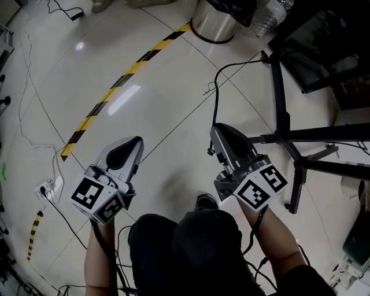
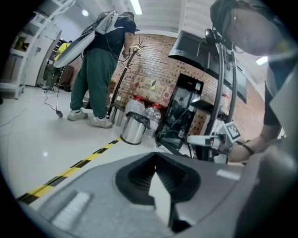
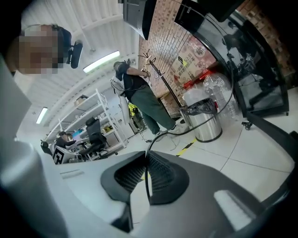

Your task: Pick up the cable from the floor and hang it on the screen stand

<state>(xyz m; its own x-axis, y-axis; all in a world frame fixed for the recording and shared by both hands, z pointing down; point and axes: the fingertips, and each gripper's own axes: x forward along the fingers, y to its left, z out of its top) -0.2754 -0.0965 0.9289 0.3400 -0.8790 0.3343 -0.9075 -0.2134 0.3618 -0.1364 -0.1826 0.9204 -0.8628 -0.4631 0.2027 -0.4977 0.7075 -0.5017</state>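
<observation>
A thin black cable [image 1: 216, 98] rises from my right gripper [image 1: 217, 130] and runs on to the top of the black screen stand [image 1: 279, 87]. In the right gripper view the right gripper [image 3: 146, 156] is shut on the cable [image 3: 178, 129], which curves away toward the stand's leg [image 3: 267, 128]. My left gripper [image 1: 135, 142] hangs level with it to the left, over bare floor. Its pads meet with nothing between them in the left gripper view, where the left gripper [image 2: 156, 160] faces the stand [image 2: 219, 93].
The stand's legs [image 1: 315, 136] spread across the floor at right. A steel bin [image 1: 214, 22] and water bottles [image 1: 269, 16] stand at the back. Yellow-black tape [image 1: 124, 75] crosses the tiles. A power strip [image 1: 50, 188] with thin cords lies left. A person [image 2: 100, 69] stands farther off.
</observation>
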